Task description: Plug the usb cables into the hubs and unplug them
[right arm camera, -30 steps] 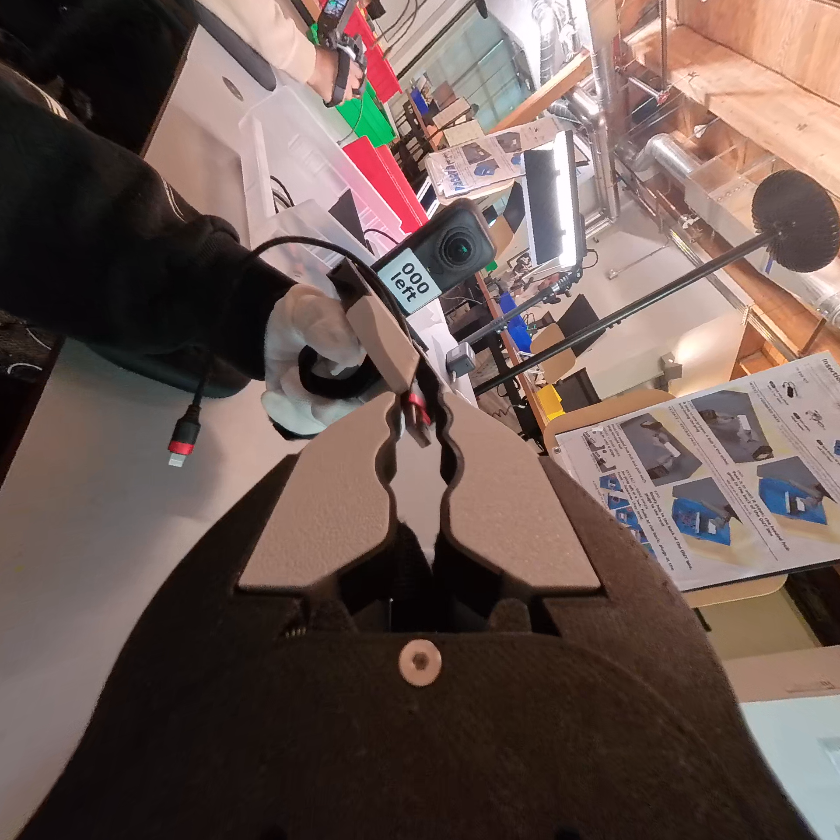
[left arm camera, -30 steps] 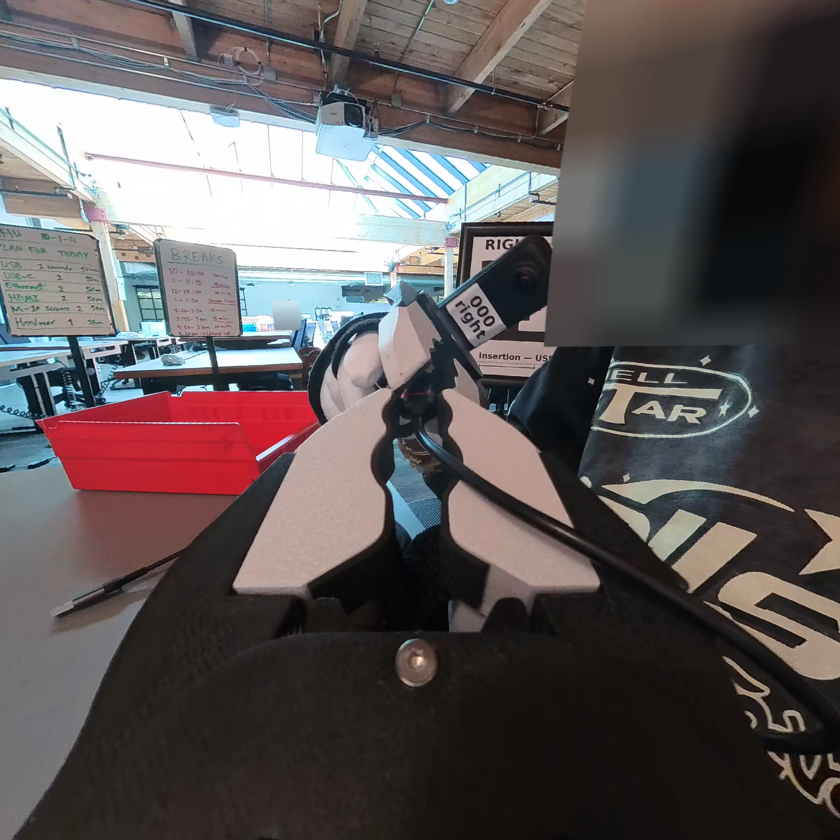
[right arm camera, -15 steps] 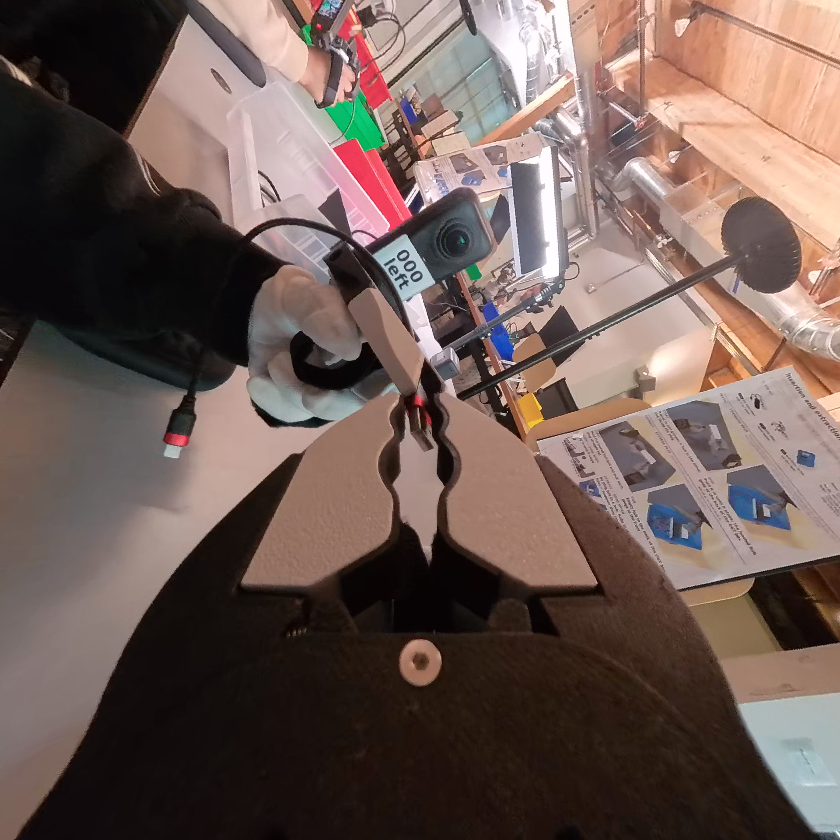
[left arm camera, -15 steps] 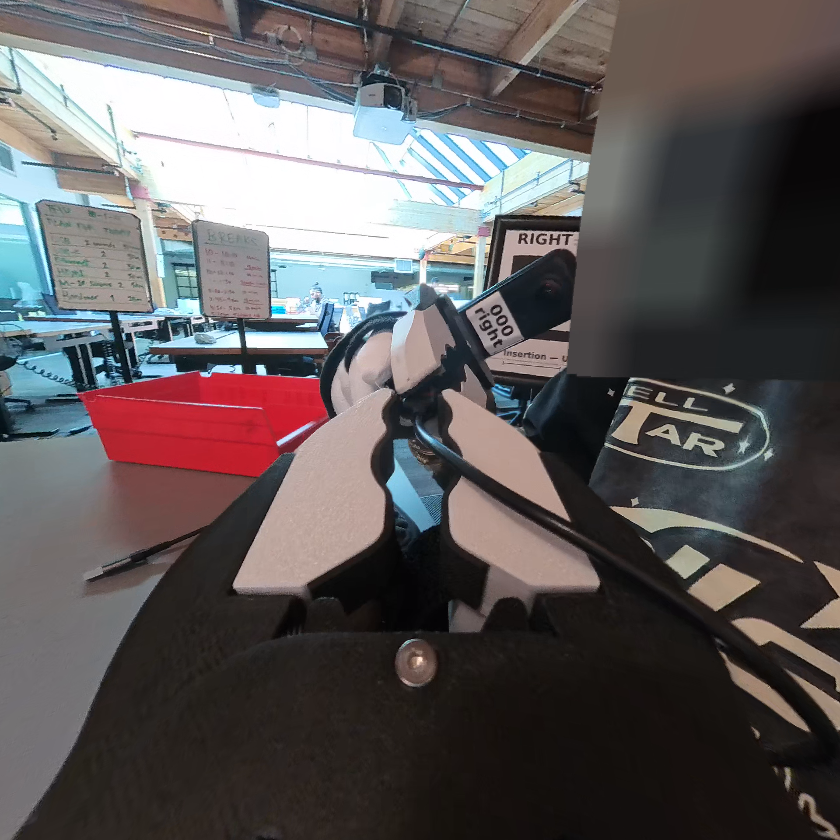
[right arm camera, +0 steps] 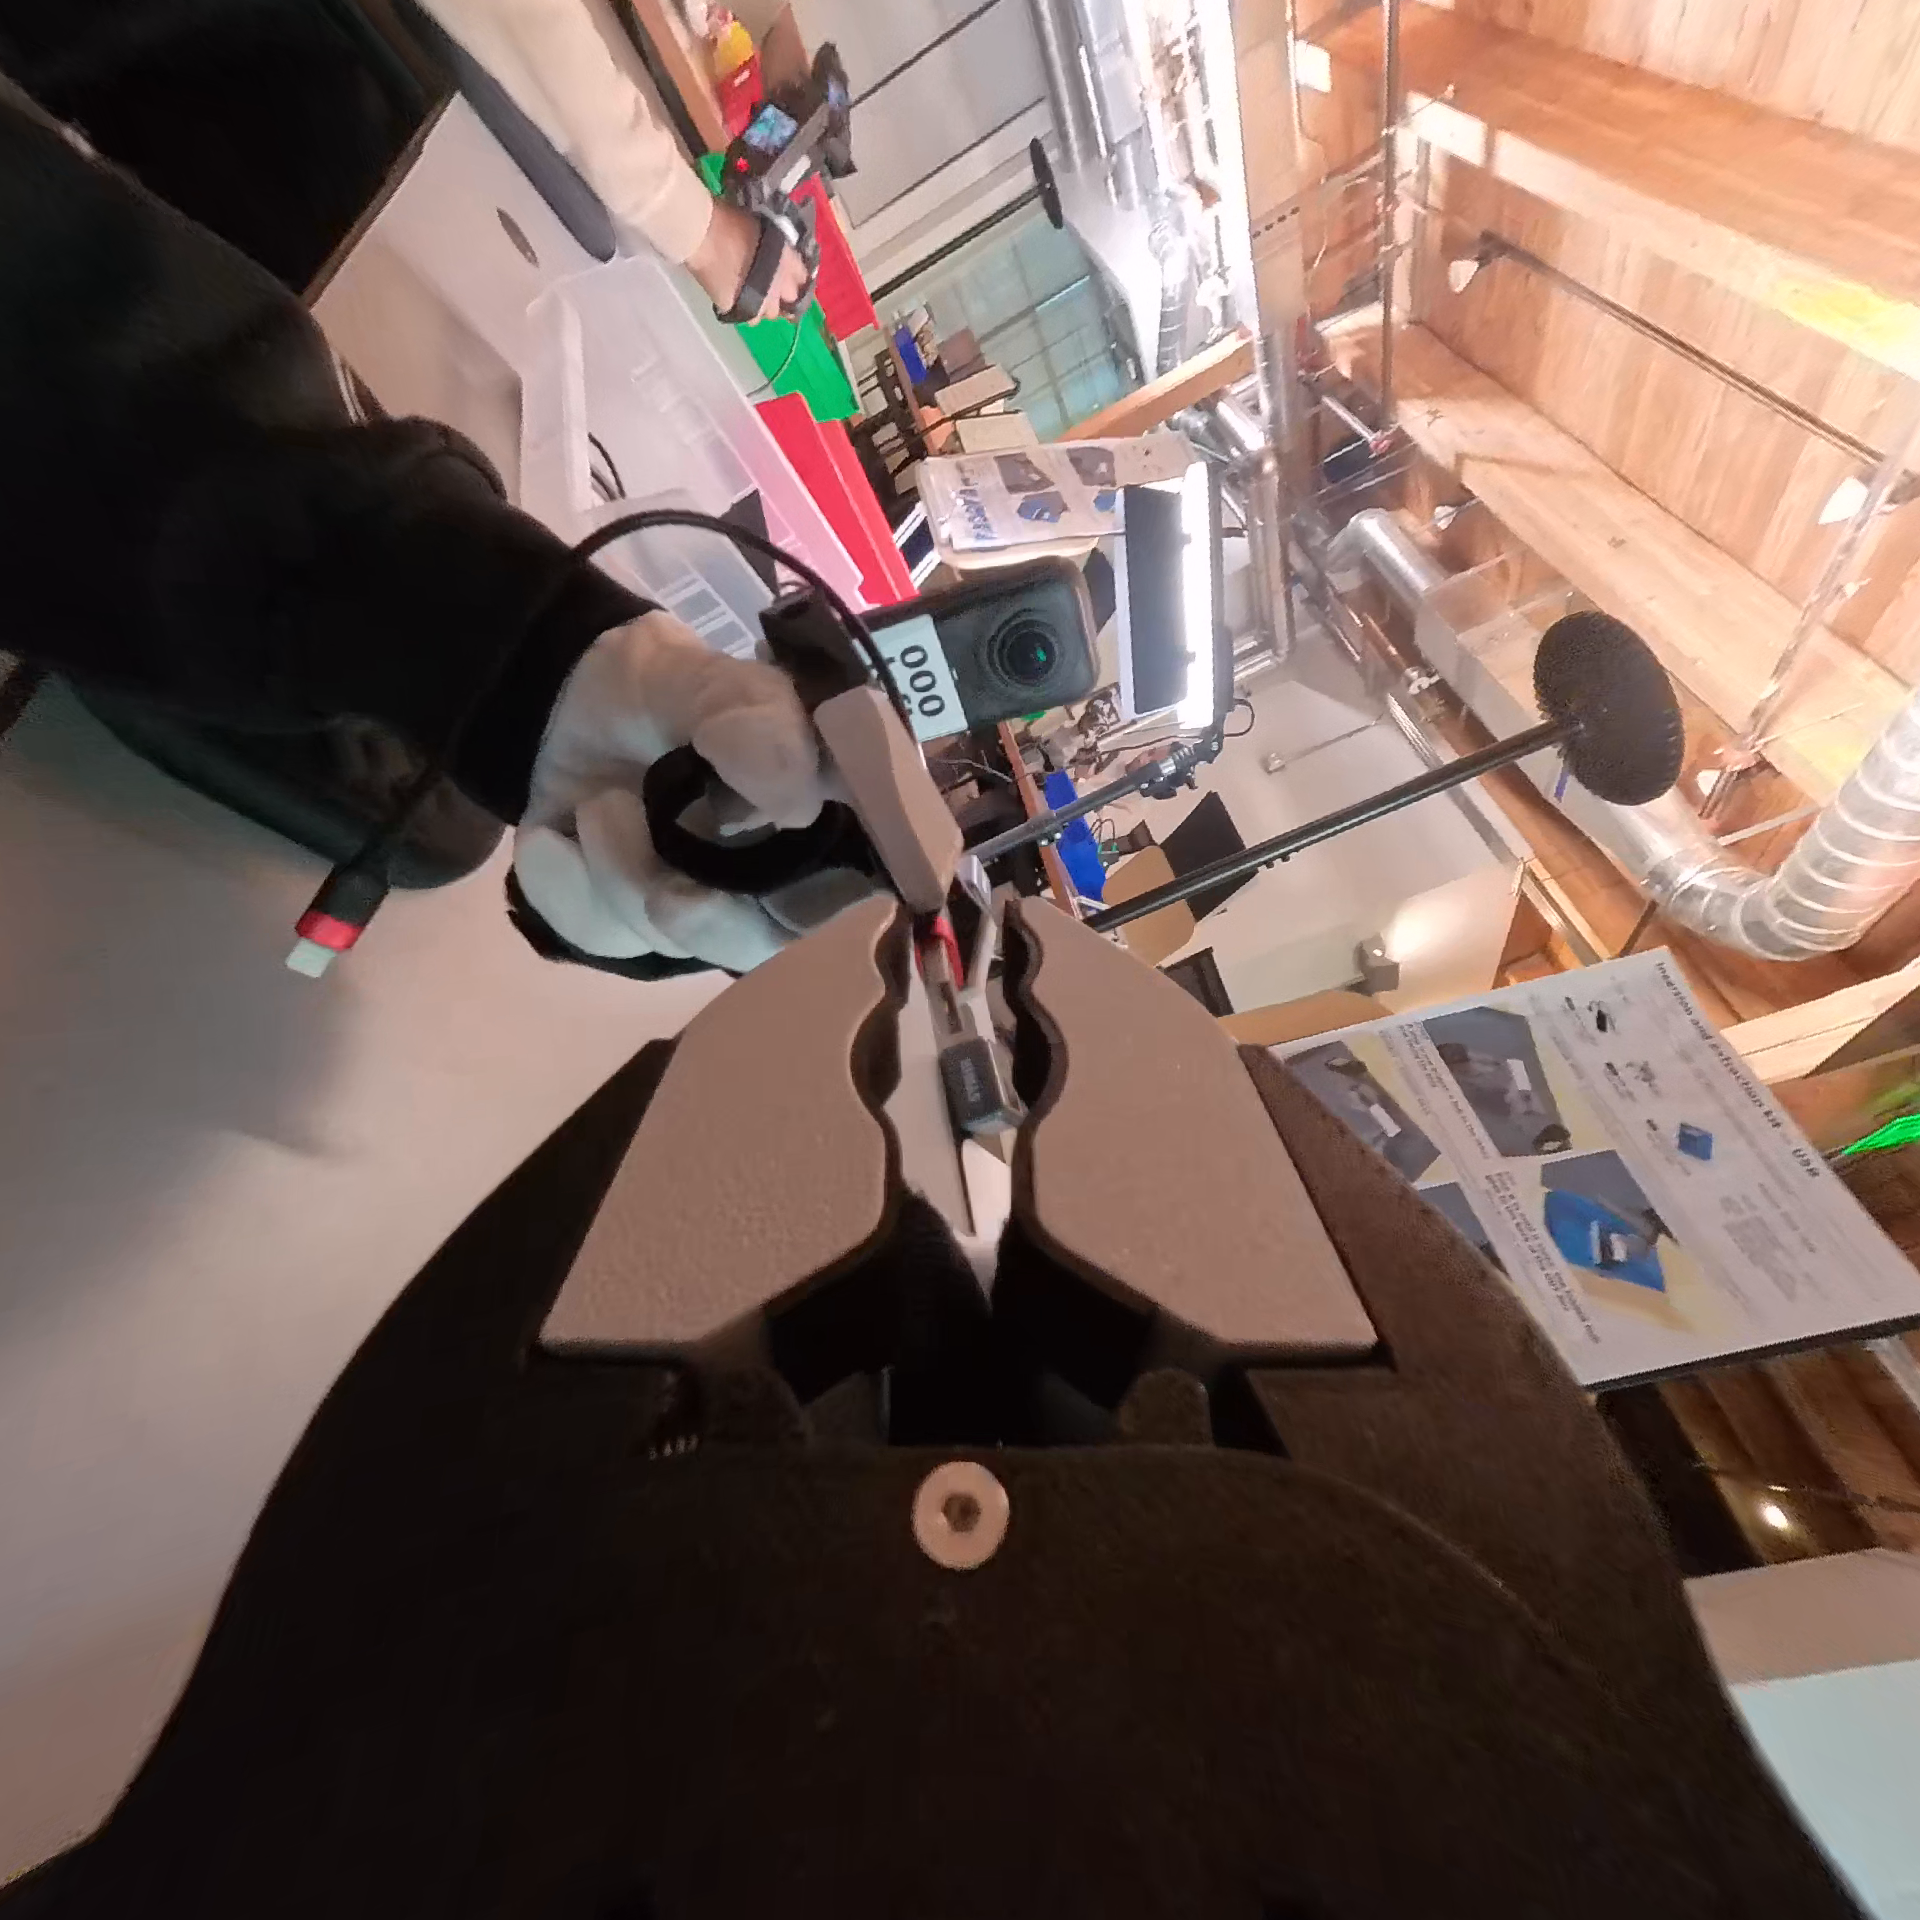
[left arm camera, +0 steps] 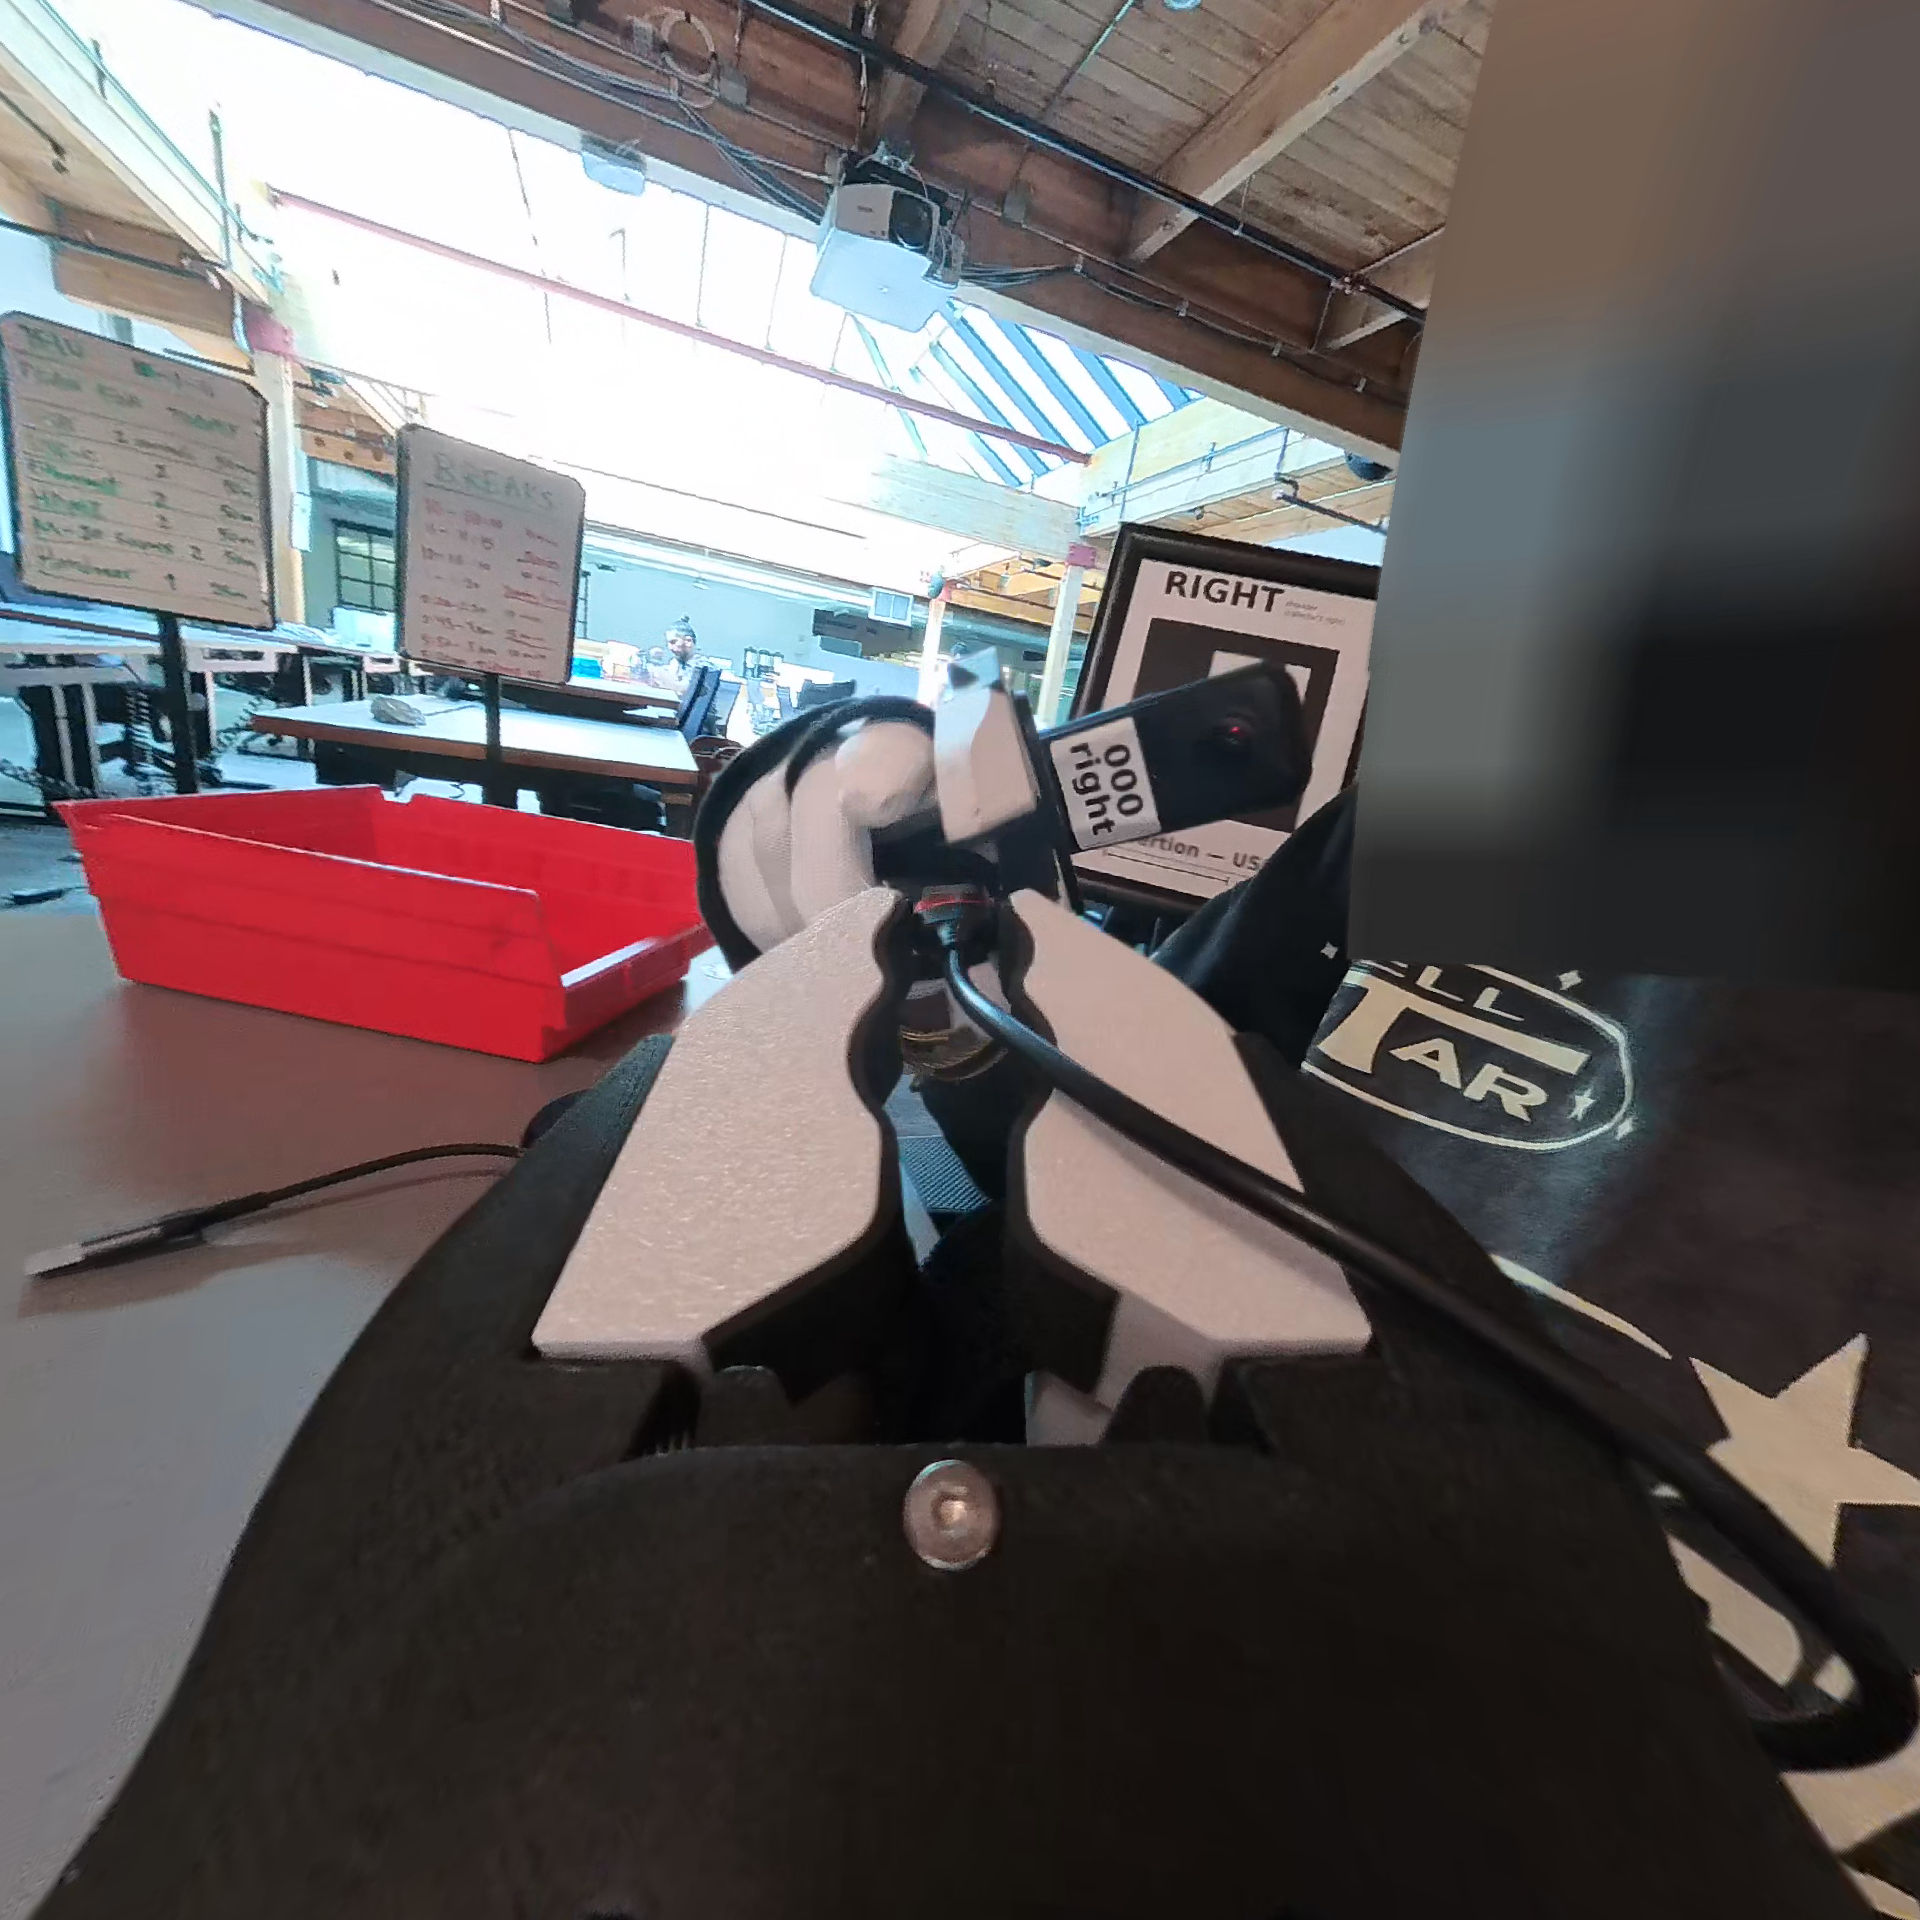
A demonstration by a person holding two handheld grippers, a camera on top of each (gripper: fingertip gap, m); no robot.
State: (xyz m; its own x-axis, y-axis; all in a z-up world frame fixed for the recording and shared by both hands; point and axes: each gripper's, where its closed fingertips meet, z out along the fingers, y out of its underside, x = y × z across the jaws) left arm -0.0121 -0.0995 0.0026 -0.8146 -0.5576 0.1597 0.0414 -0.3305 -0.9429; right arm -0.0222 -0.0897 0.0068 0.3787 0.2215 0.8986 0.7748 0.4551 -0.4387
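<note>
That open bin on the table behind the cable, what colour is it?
The bin is bright red, seen best in the left wrist view.

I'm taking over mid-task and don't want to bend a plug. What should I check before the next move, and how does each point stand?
1. Left gripper holds the plug end: ok, shut on the black cable at its red collar.
2. Metal plug sits between the right gripper's fingers: ok.
3. Right gripper clamps something: cannot tell, a gap shows beside the plug.
4. Hub in view and lined up: cannot tell, only a white strip shows beside the plug.
5. Cable's other end hangs loose: ok, dangling below the sleeve.
</note>
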